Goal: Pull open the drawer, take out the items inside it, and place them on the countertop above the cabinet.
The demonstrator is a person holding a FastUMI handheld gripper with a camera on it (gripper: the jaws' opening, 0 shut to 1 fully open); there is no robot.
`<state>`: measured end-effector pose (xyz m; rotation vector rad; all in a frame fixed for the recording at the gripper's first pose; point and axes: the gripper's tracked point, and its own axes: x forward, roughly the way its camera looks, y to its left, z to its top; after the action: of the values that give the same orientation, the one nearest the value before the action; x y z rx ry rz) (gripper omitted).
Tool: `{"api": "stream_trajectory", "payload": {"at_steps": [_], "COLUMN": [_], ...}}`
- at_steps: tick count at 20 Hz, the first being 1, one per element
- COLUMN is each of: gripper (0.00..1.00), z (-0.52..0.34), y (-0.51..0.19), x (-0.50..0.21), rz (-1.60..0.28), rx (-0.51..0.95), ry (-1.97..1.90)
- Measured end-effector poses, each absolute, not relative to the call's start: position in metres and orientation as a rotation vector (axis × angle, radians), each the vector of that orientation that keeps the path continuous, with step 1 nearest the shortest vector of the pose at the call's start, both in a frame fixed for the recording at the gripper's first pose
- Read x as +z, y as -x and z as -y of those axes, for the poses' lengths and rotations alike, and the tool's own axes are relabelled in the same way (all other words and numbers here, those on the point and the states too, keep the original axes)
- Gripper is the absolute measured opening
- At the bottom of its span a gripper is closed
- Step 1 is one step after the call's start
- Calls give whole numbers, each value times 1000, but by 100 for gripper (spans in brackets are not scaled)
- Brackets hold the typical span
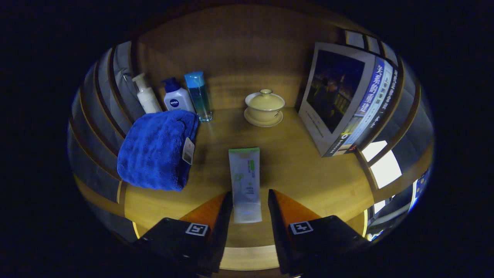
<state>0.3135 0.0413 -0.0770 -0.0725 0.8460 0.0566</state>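
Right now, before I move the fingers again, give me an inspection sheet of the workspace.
Surface: wooden countertop, bare patches between items.
Job's things: white tube lying flat, its near end between the fingers; whether they press it is unclear.
Clutter: folded blue towel; pump bottle, lotion bottle and blue bottle behind it; lidded cup on saucer; books standing upright.
Gripper: fingers apart, flanking the tube.
Cables: nothing seen.
Surroundings: wooden back wall.

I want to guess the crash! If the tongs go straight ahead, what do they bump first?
Nothing at first: the tube lies between the open tongs. Beyond it, probably the lidded cup, though depth is unclear.
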Motion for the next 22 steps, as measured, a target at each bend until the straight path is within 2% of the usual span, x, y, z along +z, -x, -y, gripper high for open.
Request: {"api": "stream_trajectory", "payload": {"at_steps": [4, 7, 12, 18, 22], "gripper": [92, 99, 99, 99, 99], "z": [-33, -23, -7, 13, 11], "y": [-286, -257, -196, -116, -73], "x": [-42, -15, 10, 1, -23], "rz": [-695, -576, -413, -251, -221], "rx": [73, 88, 130, 129, 146], "ry": [107, 91, 29, 5, -50]}}
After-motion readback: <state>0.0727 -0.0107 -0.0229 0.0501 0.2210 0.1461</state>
